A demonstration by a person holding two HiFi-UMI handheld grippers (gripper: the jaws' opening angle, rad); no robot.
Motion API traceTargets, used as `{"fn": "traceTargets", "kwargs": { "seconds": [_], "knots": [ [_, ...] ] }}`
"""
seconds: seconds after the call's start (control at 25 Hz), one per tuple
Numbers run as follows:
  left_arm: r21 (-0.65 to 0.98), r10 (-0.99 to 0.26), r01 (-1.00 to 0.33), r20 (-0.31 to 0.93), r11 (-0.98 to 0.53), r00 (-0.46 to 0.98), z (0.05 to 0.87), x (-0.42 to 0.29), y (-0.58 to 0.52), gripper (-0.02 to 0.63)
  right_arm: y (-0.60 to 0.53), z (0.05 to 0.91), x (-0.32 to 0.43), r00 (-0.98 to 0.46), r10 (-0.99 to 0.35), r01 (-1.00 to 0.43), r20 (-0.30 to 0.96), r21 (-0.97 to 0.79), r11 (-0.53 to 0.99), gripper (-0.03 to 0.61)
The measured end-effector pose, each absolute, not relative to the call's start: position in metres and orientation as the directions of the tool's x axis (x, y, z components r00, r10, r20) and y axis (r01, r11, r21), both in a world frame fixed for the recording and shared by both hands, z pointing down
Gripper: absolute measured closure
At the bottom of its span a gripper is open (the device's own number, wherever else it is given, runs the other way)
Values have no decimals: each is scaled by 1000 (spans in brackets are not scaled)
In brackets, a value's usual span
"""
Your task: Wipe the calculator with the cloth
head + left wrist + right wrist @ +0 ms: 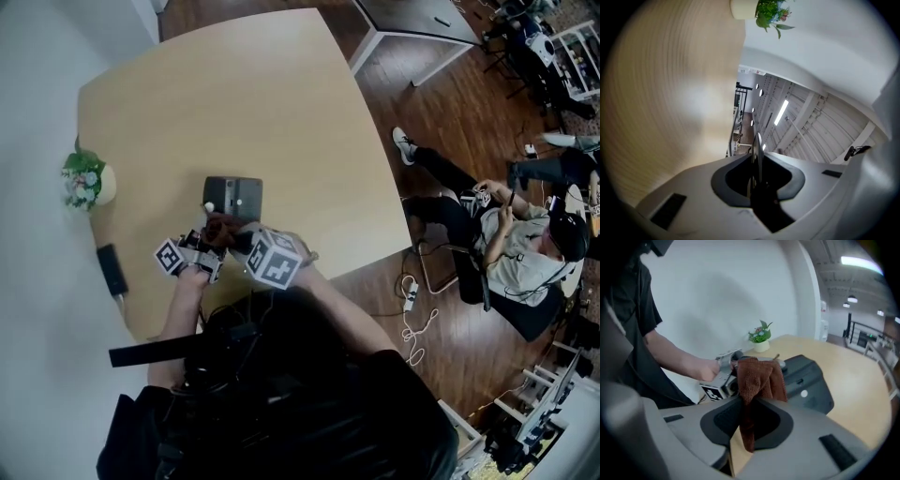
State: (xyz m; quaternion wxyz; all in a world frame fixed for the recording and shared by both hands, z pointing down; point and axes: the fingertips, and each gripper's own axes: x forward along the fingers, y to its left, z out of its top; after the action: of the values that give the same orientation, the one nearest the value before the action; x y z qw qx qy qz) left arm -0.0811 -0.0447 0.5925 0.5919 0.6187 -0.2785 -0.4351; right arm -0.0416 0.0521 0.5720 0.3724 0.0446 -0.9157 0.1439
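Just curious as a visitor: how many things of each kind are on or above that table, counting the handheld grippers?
calculator: 1
brown cloth: 1
potted plant: 1
black flat object: 1
grippers: 2 (left gripper, right gripper)
Total: 6

No legible text, brand, number or sign appears in any view. The left marker cube point(169, 256) and the right marker cube point(274, 260) carry only black-and-white square code patterns, not characters. The dark casing of the calculator point(234, 197) on the tabletop point(281, 94) shows no readable key legends or lettering.
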Motion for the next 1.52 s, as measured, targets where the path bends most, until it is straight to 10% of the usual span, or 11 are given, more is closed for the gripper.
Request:
{"fn": "traceTargets", "kwargs": {
  "seconds": [0.36, 0.52, 0.64, 0.96, 1.24, 1.52],
  "knots": [
    [997, -759, 32, -72, -67, 647, 634, -69, -59, 508, -68, 662, 50, -680, -217, -606, 700, -371, 703, 523],
    [978, -716, -104, -57, -179, 696, 625, -61, -58, 152, -58, 695, 38, -705, -184, -614, 685, -459, 642, 522],
    [956, -717, -143, -88, -255, 691, 613, -50, -44, 144, -56, 691, 25, -761, -214, -607, 612, -557, 566, 523],
    [753, -792, -591, 158, -289, 589, 641, -33, -58, 150, -50, 692, 16, -793, -232, -592, 563, -624, 511, 525],
    [657, -699, -680, 317, -326, 642, 661, -43, -55, 450, -50, 689, 21, -823, -217, -559, 525, -678, 476, 525],
    [524, -533, -691, 444, -498, 721, 645, -41, -46, 485, -57, 630, 40, -787, -240, -583, 568, -560, 589, 525]
  ]
}}
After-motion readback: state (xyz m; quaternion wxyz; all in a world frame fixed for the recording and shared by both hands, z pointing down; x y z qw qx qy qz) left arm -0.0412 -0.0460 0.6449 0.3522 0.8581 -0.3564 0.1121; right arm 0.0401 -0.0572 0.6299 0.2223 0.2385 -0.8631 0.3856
